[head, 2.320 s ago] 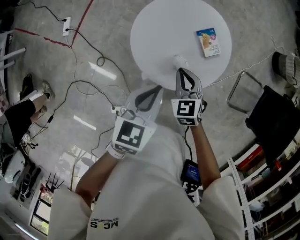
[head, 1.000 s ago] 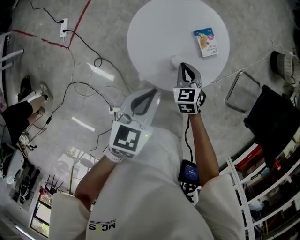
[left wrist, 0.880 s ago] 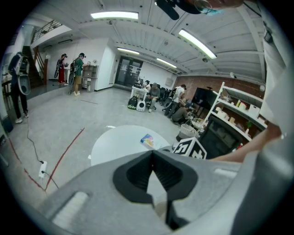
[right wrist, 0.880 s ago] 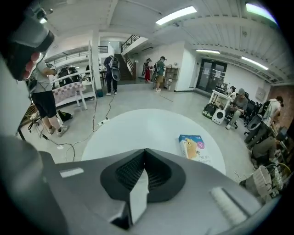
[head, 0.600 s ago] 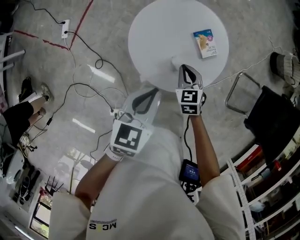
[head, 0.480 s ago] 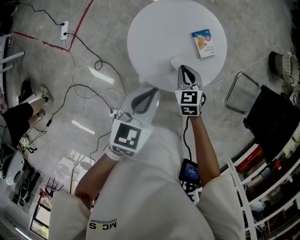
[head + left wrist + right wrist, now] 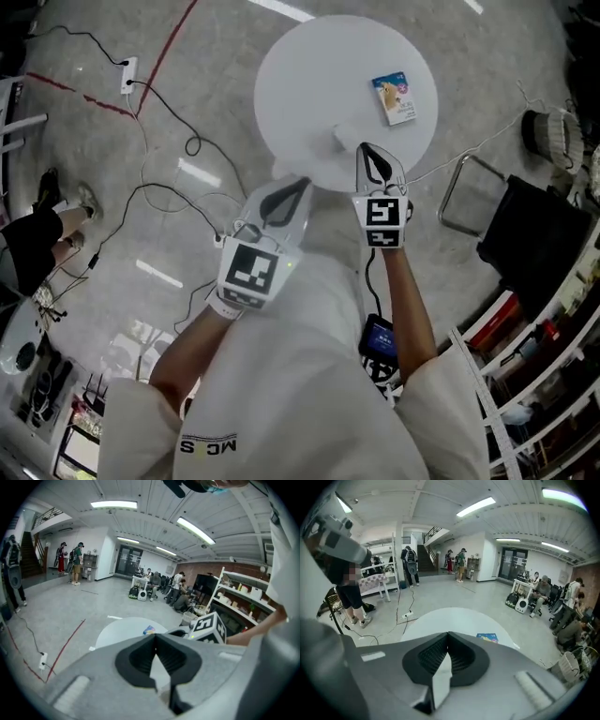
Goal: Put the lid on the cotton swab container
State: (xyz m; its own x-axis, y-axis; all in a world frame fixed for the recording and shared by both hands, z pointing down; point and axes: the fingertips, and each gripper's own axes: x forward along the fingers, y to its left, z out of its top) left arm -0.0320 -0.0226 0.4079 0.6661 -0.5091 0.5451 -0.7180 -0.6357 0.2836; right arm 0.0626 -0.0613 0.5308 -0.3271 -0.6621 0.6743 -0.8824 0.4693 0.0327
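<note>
Both of your hand-held grippers have their jaws closed tip to tip on nothing. The left hand-held gripper reaches the near rim of the round, smooth white tabletop with its body out over the floor, and the right hand-held gripper is over that same rim. One small white tub (too small to tell lid from base) sits just ahead of the right tips, and one flat colourful pack lies well apart, with bare tabletop between them.

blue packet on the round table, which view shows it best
The head view: the blue packet lies whole on the table. The left gripper view shows only a sliver above its jaws; the right gripper view, a strip.
</note>
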